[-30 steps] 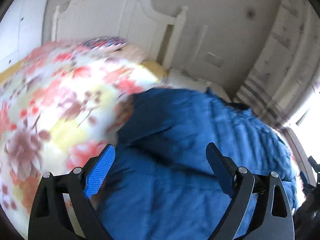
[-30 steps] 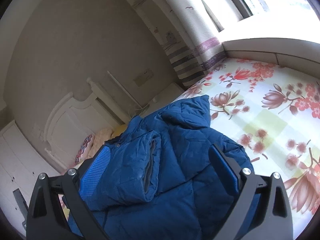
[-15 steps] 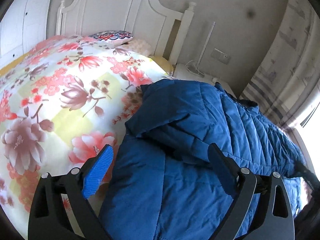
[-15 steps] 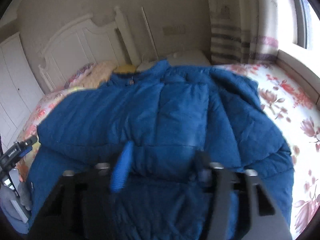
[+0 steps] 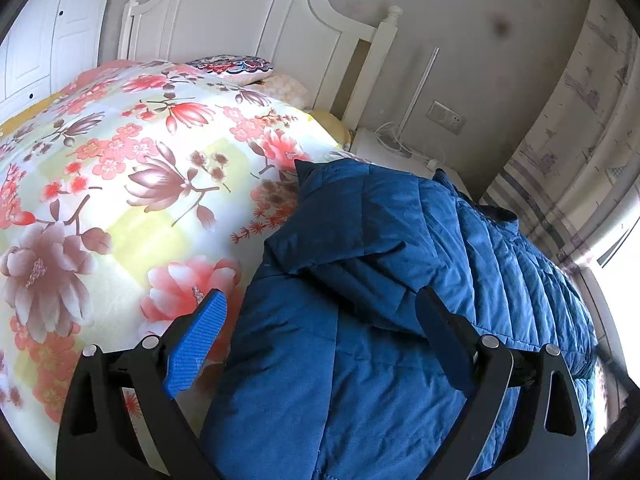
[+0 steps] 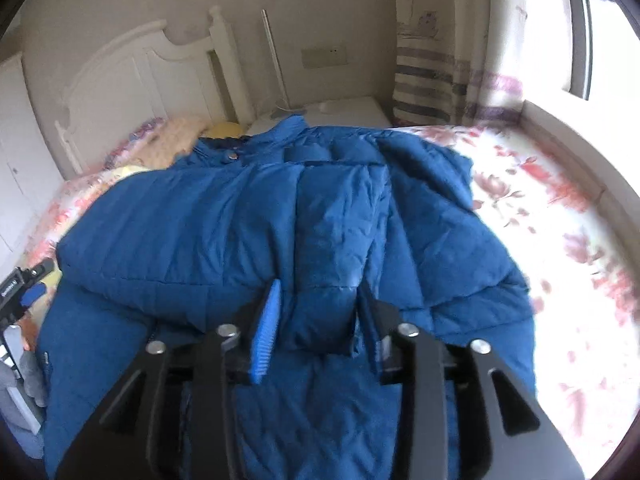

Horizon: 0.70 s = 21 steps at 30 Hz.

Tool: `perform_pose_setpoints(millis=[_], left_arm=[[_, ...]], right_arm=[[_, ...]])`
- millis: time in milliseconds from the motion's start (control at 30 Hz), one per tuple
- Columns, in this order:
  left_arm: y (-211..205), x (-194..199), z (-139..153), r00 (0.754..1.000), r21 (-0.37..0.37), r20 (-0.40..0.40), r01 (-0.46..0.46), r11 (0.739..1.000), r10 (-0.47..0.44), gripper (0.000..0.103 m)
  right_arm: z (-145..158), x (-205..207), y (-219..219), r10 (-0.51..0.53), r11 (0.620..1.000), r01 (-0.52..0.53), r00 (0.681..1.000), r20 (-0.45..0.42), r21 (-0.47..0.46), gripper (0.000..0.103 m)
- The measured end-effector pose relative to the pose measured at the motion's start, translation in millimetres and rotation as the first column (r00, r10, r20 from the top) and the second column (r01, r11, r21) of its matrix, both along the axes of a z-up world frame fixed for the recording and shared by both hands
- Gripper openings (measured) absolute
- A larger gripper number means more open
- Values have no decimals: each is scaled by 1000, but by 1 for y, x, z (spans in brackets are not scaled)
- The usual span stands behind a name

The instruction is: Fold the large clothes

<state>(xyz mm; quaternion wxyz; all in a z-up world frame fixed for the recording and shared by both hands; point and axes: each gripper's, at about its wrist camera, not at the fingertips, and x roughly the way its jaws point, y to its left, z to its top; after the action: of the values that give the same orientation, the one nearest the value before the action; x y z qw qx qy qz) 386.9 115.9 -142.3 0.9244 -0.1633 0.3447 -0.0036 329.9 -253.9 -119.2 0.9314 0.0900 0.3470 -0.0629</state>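
The bed [image 5: 120, 184], covered in a floral sheet, carries the blue padded jacket [image 6: 224, 224], which lies spread across it with the collar at 12 o'clock toward the headboard [image 5: 240, 16]. A sleeve [image 6: 332, 260] is folded over the jacket body. The left tool [image 5: 320, 336] hovers wide open over the jacket edge, gripping nothing. The right tool [image 6: 320, 312] is opening, the sleeve end between its pads.

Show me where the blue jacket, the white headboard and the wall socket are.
blue jacket [image 6: 200, 232]: right wrist view, on its quilted body.
white headboard [image 5: 240, 20]: left wrist view, on its middle panel.
wall socket [image 5: 446, 117]: left wrist view, on its plate.
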Motion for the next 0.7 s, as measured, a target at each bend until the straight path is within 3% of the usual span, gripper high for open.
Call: perform_pose_setpoints(millis=[100,200,300,400,467,600,700], left_arm=[[0,1,-1,1000,2,-8,1,1000,-1,91],[2,1,-2,1000,-6,-14,-3,1000,3,91],[7,-2,-1,1000,-29,1,-12,999,12,91],[11,-16,11,996,-51,80,-25,998,29,91],[8,-21,26,991,-56,133,11,998,-3,91],[-20,-5,64,979,-9,164,123,992,-120,91],[-51,21,64,978,60,92,184,981,-189,91]], right_arm=[[32,-4,13,10,997,-1,994,108,-79,60],[43,12,35,105,982,-82,986,133,-169,61],[31,39,48,155,972,-141,986,62,-188,61],[-17,67,38,136,980,-153,982,-134,-126,65],[-29,61,35,163,977,-172,984,-77,-128,66],[-28,58,36,168,977,-176,983,-79,-120,68],[-27,58,37,170,977,-178,983,-75,-117,68]])
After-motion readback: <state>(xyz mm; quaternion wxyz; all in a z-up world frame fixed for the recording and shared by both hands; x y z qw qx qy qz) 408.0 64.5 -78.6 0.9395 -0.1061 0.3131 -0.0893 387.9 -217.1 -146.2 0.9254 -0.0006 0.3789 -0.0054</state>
